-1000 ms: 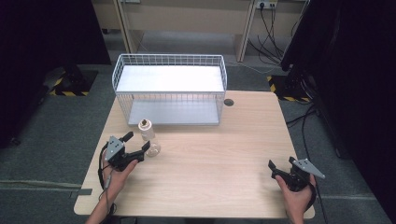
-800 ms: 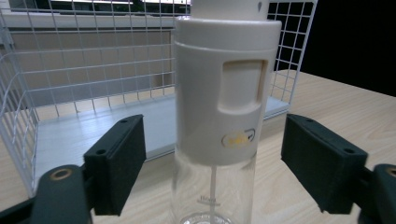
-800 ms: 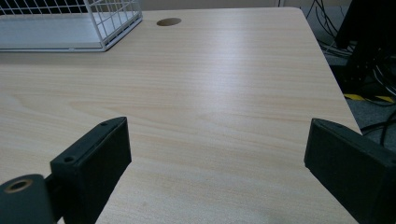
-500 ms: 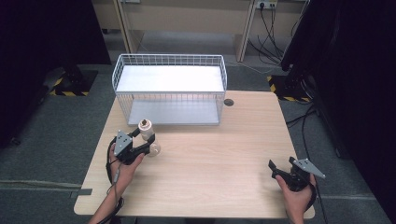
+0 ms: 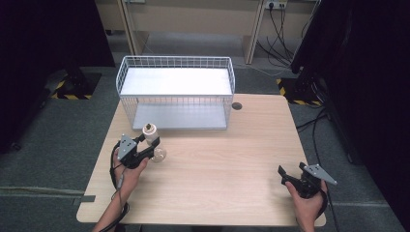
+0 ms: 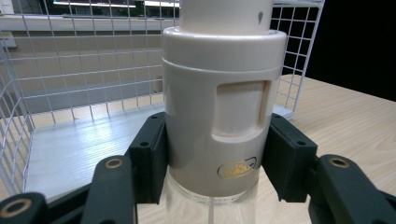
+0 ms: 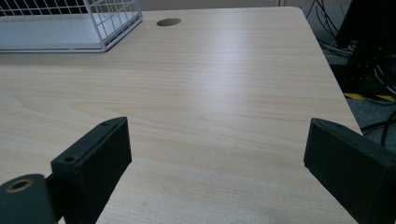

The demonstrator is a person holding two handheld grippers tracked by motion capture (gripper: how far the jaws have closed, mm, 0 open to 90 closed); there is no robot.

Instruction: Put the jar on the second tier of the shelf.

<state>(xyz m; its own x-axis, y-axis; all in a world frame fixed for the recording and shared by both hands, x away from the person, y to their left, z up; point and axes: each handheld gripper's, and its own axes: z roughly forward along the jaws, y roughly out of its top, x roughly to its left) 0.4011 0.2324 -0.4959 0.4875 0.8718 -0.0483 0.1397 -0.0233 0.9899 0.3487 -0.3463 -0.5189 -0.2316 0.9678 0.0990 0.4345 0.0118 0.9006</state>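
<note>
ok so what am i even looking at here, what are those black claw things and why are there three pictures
These are three cameras filming one moment. A person sits at a wooden table and holds a hand tool in each hand: a two-jaw gripper that pinches things.

The high view looks down from above. There the left gripper and the right gripper sit near the table's front corners. Each of the other two pictures comes from a camera riding on one gripper, looking along its black jaws.

On the table stands a white wire basket, and in front of it a bottle with a cream cap and clear body. The left gripper's jaws have just closed on the bottle's cap, so they now clamp it from both sides. The right gripper is open over bare wood, holding nothing.
</note>
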